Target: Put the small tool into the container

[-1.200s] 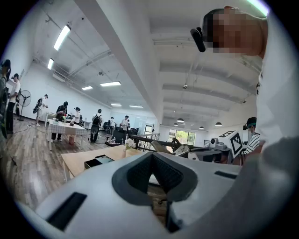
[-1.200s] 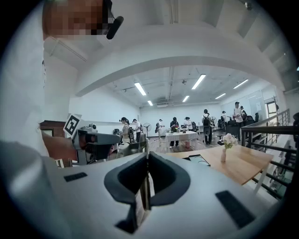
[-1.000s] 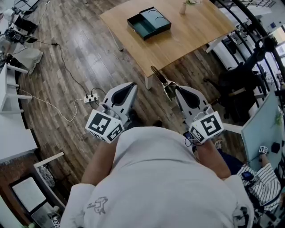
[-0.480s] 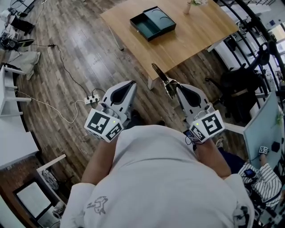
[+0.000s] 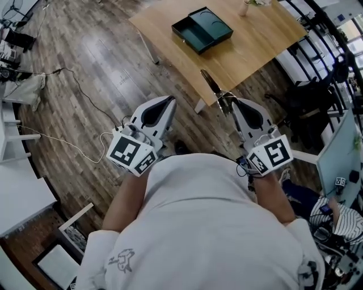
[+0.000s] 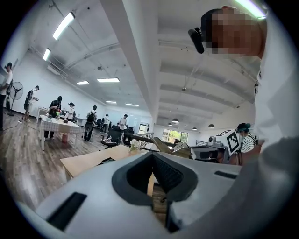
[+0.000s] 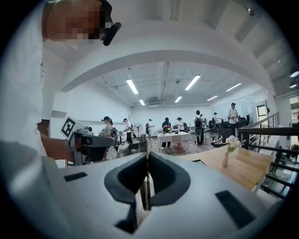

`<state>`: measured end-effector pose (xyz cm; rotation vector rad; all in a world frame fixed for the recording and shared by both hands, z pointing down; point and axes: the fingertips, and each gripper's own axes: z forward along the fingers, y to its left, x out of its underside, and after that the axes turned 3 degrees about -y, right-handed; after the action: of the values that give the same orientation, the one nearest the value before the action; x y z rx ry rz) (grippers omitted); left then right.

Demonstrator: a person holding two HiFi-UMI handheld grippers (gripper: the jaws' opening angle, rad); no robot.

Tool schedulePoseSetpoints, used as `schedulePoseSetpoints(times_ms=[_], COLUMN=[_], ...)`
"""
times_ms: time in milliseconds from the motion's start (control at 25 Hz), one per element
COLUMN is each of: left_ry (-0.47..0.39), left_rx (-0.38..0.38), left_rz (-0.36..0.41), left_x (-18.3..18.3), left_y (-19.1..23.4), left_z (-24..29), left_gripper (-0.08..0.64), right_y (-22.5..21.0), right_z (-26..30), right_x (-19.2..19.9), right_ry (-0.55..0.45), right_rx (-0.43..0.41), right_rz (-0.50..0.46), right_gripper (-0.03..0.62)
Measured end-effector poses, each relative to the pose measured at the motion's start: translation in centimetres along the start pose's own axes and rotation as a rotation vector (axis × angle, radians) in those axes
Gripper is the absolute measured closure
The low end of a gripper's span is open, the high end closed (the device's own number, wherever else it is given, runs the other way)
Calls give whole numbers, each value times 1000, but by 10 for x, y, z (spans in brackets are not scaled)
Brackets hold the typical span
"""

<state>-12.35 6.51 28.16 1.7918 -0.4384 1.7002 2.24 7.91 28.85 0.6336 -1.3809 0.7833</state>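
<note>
A dark green open container lies on the light wooden table ahead of me. My right gripper is shut on the small tool, a thin brass-and-dark piece that sticks out forward, short of the table's near corner. In the right gripper view the tool shows edge-on between the closed jaws. My left gripper hangs over the wooden floor to the left, its tips together and nothing in it. In the left gripper view its tips meet, with the table beyond.
A small vase with flowers stands at the table's far side. A white cable runs across the floor at left. Black chairs and railings crowd the right side. White desks line the left. Several people stand far off.
Both grippers have travelled forward over the floor toward the table, the tool still in the right one. The tool's tip now lies closer to the table's near corner.
</note>
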Motion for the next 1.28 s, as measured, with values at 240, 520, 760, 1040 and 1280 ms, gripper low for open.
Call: schedulePoseSetpoints(times_ms=[240,520,760,1040,1280], left_ry=[6,5,17,24,20], left_rx=[42,49,10,-28,-38], left_rz=[5,4,4,6,4], left_x=[-6,-11,-9,-8,-8], left_y=[22,36,53,64,57], left_z=[-2,12,33,85,132], left_gripper=[555,554,554,555,555], right_y=[3,-12,-46,-104,-148], right_z=[24,43,62,75,72], right_x=[-4,-6,-11,-11,-15], right_ry=[6,14,-7,-18,-22], right_rx=[39,36,22,3,-23], right_rz=[1,1,2,32,36], right_gripper=[578,578,578,578,578])
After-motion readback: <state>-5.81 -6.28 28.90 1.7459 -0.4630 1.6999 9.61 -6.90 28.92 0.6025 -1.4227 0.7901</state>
